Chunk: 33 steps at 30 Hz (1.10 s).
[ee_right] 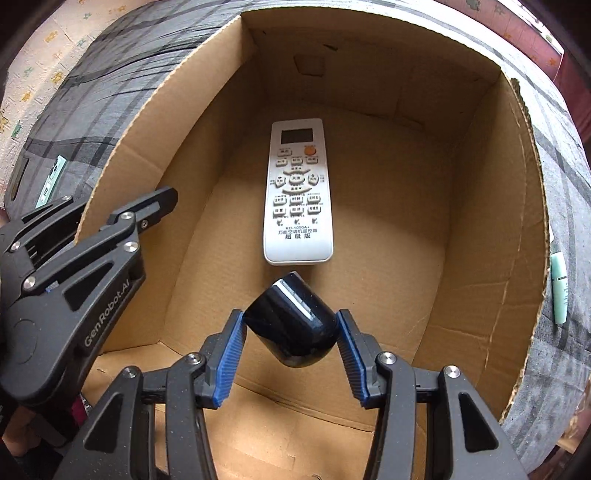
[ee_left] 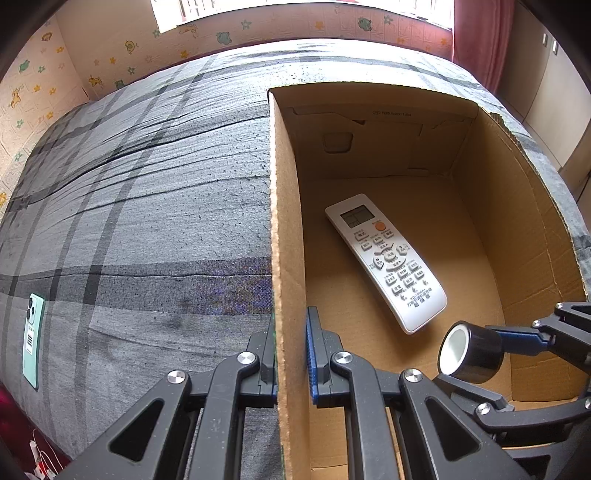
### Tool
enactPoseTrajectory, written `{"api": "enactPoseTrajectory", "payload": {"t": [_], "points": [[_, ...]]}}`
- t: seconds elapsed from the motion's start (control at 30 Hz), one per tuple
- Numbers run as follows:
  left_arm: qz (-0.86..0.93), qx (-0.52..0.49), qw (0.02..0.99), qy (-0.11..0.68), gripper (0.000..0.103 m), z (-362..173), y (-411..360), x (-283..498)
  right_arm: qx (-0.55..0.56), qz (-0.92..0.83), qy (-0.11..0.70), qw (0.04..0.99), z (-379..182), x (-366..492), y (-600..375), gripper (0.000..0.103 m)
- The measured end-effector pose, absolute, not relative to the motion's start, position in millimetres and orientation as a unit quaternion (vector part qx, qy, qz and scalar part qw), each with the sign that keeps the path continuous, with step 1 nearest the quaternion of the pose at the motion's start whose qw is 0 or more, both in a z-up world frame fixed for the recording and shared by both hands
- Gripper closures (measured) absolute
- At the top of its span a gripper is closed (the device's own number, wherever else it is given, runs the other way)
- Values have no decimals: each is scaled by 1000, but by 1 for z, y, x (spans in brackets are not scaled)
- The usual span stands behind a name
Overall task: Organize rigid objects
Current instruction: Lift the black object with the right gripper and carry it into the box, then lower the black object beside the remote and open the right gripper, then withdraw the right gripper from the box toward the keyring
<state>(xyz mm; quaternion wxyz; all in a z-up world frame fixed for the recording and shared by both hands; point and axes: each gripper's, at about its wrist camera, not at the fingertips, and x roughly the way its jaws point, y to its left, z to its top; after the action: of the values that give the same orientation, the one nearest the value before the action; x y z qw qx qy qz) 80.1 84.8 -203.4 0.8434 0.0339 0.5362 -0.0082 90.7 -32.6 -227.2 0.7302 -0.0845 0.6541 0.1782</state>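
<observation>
Reaching into the cardboard box [ee_right: 517,258], right tongs [ee_right: 291,328] clamp a black cup [ee_right: 291,321]; left tongs [ee_left: 291,354] pinch its wall.

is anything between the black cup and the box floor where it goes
Nothing visible. The right gripper holds the cup inside the box, over bare cardboard. The remote lies farther in, beyond the cup. The left gripper clamps the box's left wall.

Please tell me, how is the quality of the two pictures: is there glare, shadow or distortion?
Left wrist view: the window is blown out white, and fisheye bends the cardboard box wall and the plaid bedcover. Right wrist view: even light, the remote is sharp, a bright glare stripe lies on the black cup, and the box rim curves strongly.
</observation>
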Motion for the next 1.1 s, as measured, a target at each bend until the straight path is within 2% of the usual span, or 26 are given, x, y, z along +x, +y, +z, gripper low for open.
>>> {"api": "enactPoseTrajectory", "payload": {"t": [0.57, 0.73, 0.97, 1.1], "points": [[-9, 33, 844, 535, 91, -203, 85, 79, -92, 169, 688, 700, -252, 100, -24, 49], [-8, 36, 844, 535, 91, -203, 85, 79, -102, 171, 675, 710, -245, 99, -27, 41], [-8, 36, 843, 536, 91, -203, 86, 79, -112, 171, 660, 723, -230, 91, -21, 22], [-7, 39, 843, 536, 91, -203, 85, 79, -127, 174, 645, 733, -220, 86, -20, 16]]}}
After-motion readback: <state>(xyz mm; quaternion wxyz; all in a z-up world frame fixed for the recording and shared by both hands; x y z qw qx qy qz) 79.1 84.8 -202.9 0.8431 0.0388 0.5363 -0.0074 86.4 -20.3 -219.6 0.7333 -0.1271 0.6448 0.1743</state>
